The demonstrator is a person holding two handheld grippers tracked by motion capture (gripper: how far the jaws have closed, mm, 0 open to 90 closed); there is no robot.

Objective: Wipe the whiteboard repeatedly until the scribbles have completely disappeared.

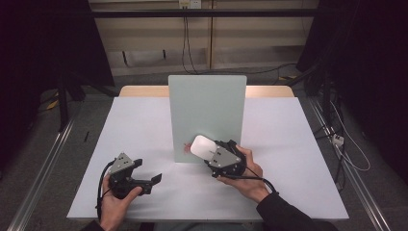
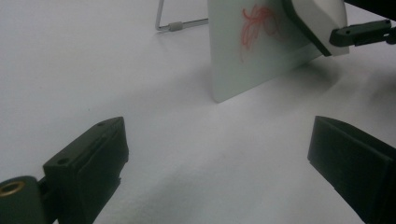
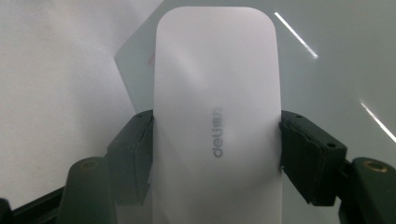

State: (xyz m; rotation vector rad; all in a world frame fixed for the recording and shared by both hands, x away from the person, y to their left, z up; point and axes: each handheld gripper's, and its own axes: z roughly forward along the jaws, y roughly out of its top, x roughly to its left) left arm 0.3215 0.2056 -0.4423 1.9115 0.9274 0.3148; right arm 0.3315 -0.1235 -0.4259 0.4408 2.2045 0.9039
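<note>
Firmly, right tool (image 3: 217,149) clamps smooth rounded white eraser (image 3: 217,93) against glossy board (image 1: 207,110).

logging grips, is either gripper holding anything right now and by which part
The right gripper clamps a white whiteboard eraser across its two long sides, near its rear half. The left gripper is open, holding nothing.

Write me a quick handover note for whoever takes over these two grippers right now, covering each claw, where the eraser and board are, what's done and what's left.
Right claw: shut on the white eraser, jaws pinching its two long sides, eraser held against the lower part of the upright whiteboard.
Left claw: open, holding nothing, low over the white table, off to the board's left.
Board: stands near the table's middle on a wire stand.
Red scribble: on the board's lower left, just beside the eraser.
Done: eraser picked up and brought to the board.
Left, probably: wipe off the red marks, which are plainly visible.
</note>
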